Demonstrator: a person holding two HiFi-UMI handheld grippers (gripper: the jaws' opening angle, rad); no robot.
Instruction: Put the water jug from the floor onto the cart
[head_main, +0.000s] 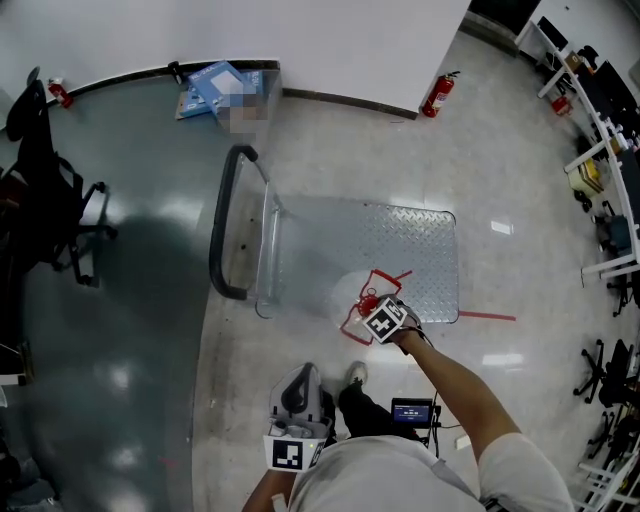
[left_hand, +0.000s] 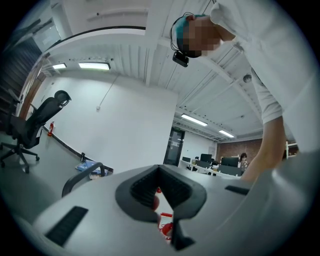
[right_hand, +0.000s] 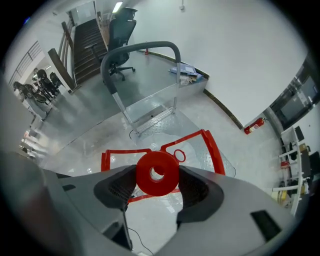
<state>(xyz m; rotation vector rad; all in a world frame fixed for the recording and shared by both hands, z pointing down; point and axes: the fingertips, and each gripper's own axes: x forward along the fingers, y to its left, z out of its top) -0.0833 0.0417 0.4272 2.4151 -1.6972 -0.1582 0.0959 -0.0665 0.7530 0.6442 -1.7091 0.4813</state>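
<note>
The clear water jug has a red cap and hangs at the near edge of the cart's steel deck. My right gripper is above it, shut on the red cap, which sits between both pads in the right gripper view. Red frame lines show around the jug's body. The cart handle stands at the deck's left end. My left gripper is held close to the person's body and points up. Its pads are nearly together with nothing between them.
A black office chair stands at the far left. A blue carton and a red fire extinguisher are by the back wall. Desks and chairs line the right side. A small screen device with a cable lies by the person's feet.
</note>
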